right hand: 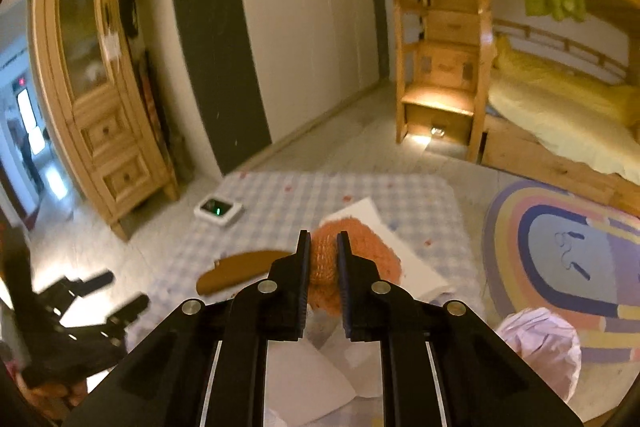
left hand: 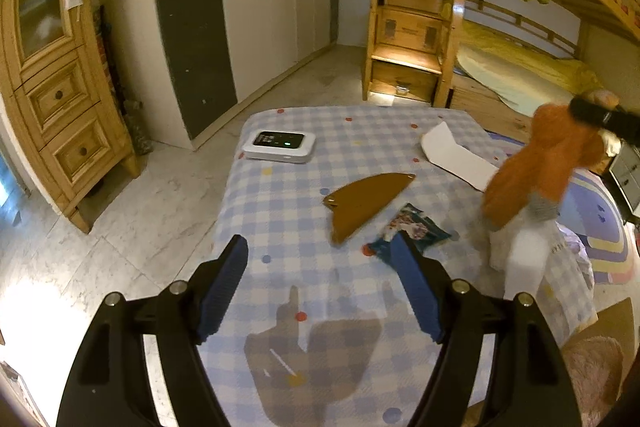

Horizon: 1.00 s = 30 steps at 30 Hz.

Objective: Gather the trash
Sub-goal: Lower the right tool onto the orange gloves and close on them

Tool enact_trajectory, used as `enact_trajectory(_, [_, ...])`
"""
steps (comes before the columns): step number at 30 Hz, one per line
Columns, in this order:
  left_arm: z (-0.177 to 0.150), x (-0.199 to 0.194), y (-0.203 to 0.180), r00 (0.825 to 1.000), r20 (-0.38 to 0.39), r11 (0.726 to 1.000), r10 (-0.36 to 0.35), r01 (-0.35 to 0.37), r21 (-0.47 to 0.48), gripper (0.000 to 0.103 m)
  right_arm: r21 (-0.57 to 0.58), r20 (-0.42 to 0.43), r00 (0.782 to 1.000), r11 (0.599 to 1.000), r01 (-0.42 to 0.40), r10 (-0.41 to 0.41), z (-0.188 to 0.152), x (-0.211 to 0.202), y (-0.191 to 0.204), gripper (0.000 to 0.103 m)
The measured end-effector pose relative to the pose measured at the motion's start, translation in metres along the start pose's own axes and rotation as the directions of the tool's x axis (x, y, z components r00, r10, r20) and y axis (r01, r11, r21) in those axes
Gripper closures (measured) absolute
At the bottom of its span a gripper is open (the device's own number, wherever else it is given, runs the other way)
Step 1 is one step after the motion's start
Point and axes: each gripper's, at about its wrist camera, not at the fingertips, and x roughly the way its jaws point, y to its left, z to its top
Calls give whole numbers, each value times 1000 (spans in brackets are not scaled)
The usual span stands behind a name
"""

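An orange knitted item (right hand: 325, 259) is clamped in the right gripper (right hand: 323, 247) above the tabletop's (left hand: 280, 211) right edge; the left gripper (left hand: 320, 259) is held agape.

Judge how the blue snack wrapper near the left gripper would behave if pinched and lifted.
The snack wrapper looks crinkled and flat on the checked cloth, so probably light and floppy. Its glossy film may slip between the jaws. The left gripper is open beside it.

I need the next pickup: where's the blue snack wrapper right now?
In the left wrist view, the blue snack wrapper lies on the checkered tablecloth, just right of the brown cardboard piece, partly behind the open left gripper.
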Motion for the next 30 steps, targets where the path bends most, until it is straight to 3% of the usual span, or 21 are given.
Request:
enact_trajectory(4, [-4, 7, -13, 999, -28, 999, -31, 31, 8, 30, 28, 20, 1000, 1000, 11, -11, 3, -11, -14, 90])
enact_trajectory(5, [-4, 7, -16, 999, -31, 999, -37, 37, 8, 30, 29, 20, 1000, 1000, 11, -12, 3, -11, -15, 95])
enact_trajectory(11, [-6, 6, -26, 998, -35, 999, -47, 48, 14, 30, -18, 20, 1000, 1000, 16, -15, 7, -6, -5, 103])
enact_trajectory(17, [-10, 5, -29, 998, -43, 999, -43, 44, 29, 30, -16, -44, 999, 1000, -10, 10, -9, -5, -9, 101])
enact_trajectory(22, [-11, 6, -34, 998, -44, 998, -52, 54, 40, 30, 8, -131, 990, 998, 56, -55, -47, -20, -38, 98])
enact_trajectory(30, [-13, 3, -56, 995, -38, 993, -93, 95, 70, 30, 65, -296, 954, 996, 64, -42, -105, -26, -67, 66])
